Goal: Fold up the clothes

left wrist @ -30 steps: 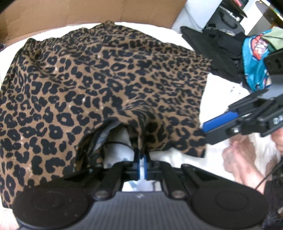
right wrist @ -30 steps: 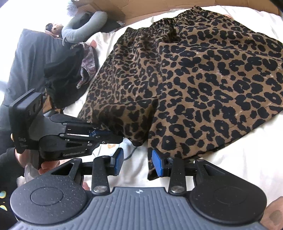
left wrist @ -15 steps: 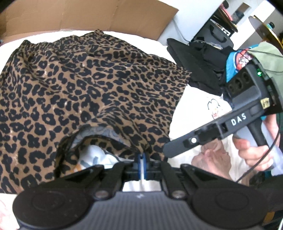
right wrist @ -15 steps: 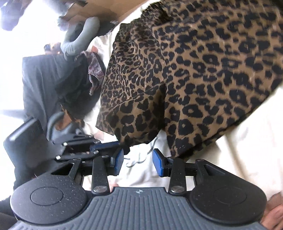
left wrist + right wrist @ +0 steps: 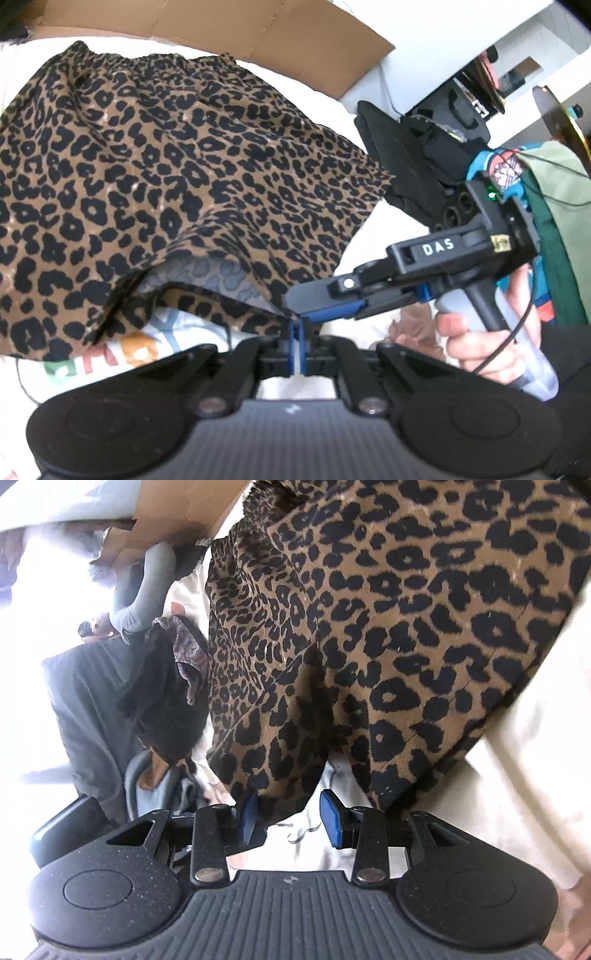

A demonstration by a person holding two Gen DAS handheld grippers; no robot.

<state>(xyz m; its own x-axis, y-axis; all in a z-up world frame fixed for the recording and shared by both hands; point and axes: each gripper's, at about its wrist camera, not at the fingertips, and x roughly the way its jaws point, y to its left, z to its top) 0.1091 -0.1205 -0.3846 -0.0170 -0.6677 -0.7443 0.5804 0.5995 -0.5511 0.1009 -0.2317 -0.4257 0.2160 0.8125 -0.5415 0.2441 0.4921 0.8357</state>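
Left wrist view shows your left tongs [image 5: 296, 334] pinched tight on the skirt [image 5: 184, 177] hem, lifting it off the white bed [image 5: 317, 107] — the fold is just starting. Your right tongs [image 5: 290, 818] gape wide, empty, straddling the hem beside. Next, I'd judge, clamp the right — then carry both toward the waistband.

Leopard-print shorts [image 5: 177, 177] lie spread flat, near hem edge lifted.
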